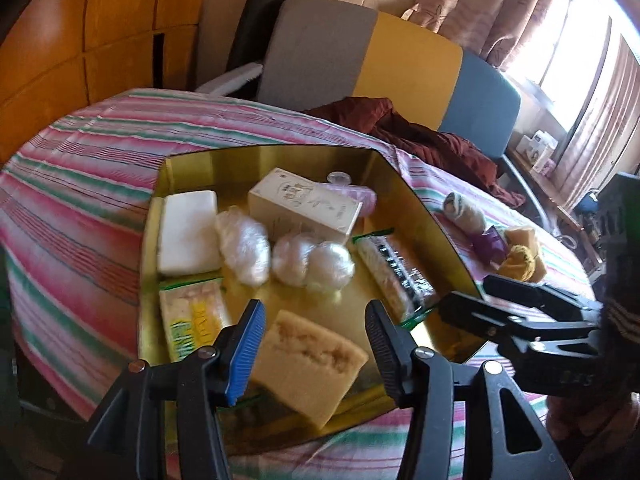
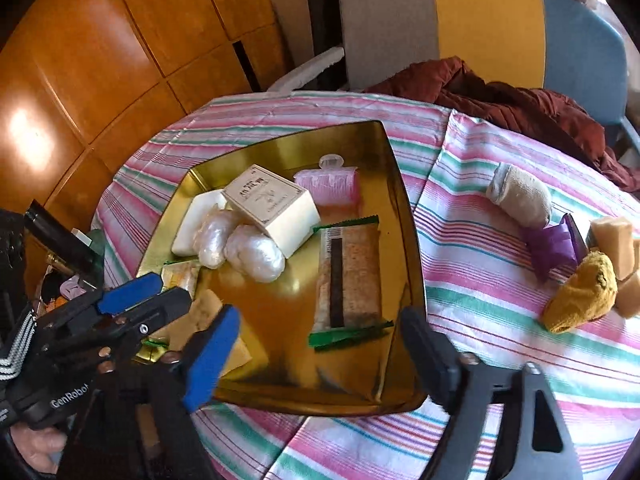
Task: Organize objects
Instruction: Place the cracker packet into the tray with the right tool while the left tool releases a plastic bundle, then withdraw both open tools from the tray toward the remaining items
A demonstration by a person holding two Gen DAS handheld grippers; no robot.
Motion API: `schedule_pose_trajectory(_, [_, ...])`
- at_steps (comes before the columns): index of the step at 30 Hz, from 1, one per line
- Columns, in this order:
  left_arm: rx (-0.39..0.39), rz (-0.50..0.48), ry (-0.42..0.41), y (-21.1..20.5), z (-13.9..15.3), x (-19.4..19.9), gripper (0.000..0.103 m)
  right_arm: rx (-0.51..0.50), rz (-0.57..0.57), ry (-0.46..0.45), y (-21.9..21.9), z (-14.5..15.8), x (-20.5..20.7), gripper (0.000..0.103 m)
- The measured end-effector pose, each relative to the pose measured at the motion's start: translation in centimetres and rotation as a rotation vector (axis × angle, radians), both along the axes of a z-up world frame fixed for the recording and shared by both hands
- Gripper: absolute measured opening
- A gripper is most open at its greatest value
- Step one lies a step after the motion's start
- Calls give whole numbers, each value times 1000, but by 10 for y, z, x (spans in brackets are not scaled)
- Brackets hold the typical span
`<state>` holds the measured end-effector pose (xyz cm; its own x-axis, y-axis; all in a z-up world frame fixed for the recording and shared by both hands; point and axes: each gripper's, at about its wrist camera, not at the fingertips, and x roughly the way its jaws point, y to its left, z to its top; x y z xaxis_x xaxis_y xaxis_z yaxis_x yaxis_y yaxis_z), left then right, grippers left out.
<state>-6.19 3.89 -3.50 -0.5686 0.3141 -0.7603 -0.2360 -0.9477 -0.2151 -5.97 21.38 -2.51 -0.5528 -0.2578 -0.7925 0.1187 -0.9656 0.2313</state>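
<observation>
A gold tray (image 1: 280,152) (image 2: 408,240) on the striped tablecloth holds a white soap bar (image 1: 188,232), a cream box (image 2: 272,208), plastic-wrapped balls (image 1: 312,260), a pink roller (image 2: 328,180), a green-edged snack bar (image 2: 348,280) and a yellow-green packet (image 1: 192,320). A tan sponge block (image 1: 308,360) lies in the tray's near corner. My left gripper (image 1: 316,344) stands open around it, with the pads not pressing. My right gripper (image 2: 320,356) is wide open over the tray's front edge, just short of the snack bar. On the cloth at the right lie a rolled sock (image 2: 520,196), a purple wrapper (image 2: 552,248), a mustard sock (image 2: 580,296) and tan blocks (image 2: 616,248).
A dark red garment (image 2: 520,108) is heaped at the table's far right edge, in front of a grey, yellow and blue chair back (image 2: 480,20). Wooden panels (image 2: 100,60) rise behind on the left. The round table's edge drops off close to the tray on the left.
</observation>
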Motion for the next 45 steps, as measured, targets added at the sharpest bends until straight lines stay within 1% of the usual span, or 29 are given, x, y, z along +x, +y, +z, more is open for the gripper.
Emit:
schedule_pose_trajectory(1, [-17, 12, 13, -2, 2, 4, 52, 7, 2, 11, -2, 1, 3, 87])
schedule_pose_trajectory(3, [-34, 30, 38, -6, 7, 9, 52, 23, 6, 29, -8, 4, 9, 96])
schedule_pose_trajectory(5, [-53, 47, 69, -10, 13, 14, 52, 44, 6, 53, -13, 6, 15, 98])
schedule_pose_trajectory(9, [-73, 63, 108, -13, 22, 21, 52, 82, 17, 80, -21, 8, 25, 99])
schedule_pose_trajectory(15, [-106, 51, 157, -9, 31, 31, 52, 85, 26, 127, -24, 13, 38, 99])
schedule_pose_trajectory(21, [-126, 12, 163, 2, 33, 37, 52, 78, 9, 153, -17, 17, 48, 99])
schedule_pose_trajectory(28, [-148, -24, 158, 14, 31, 42, 53, 73, -52, 146, 9, 15, 57, 99])
schedule_pose_trajectory(37, [-176, -65, 135, 29, 25, 45, 53, 42, -177, 111, 64, 8, 70, 99])
schedule_pose_trajectory(45, [-204, -92, 119, 41, 21, 43, 54, 71, -249, 96, 103, 9, 73, 99])
